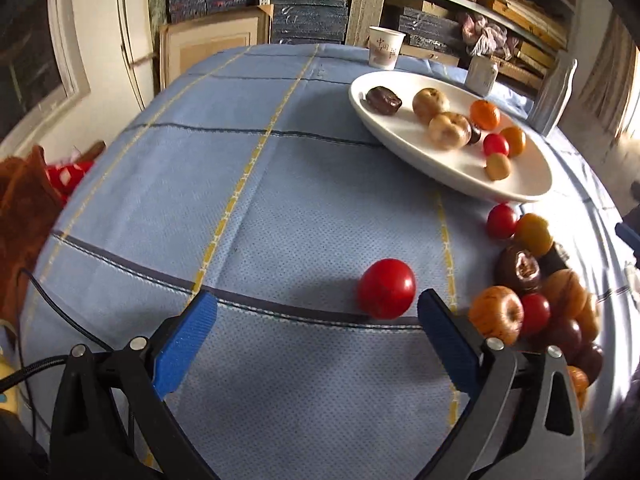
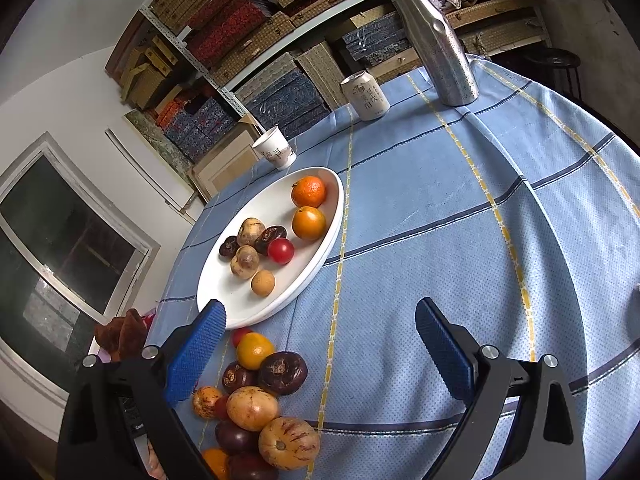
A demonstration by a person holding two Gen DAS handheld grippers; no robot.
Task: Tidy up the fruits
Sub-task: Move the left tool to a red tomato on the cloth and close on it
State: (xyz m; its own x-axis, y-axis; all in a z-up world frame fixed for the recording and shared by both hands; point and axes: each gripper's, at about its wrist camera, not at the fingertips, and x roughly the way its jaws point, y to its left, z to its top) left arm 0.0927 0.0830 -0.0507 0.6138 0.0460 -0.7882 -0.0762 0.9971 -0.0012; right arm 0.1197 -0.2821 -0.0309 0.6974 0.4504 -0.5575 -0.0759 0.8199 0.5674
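Lining up the left gripper (image 1: pixel 316 312), fingers wide, on the loose red tomato (image 1: pixel 386 289) for the plate (image 1: pixel 400 140) (right gripper (image 2: pixel 320 320) gapes empty too).

From my left gripper's view, the fruit pile (image 1: pixel 552 304) blurs at its far right and slips behind my finger (image 1: pixel 452 344); from my right, its lower fruits (image 2: pixel 240 464) are cut off by the bottom edge and my other finger (image 2: pixel 192 356) covers its left side
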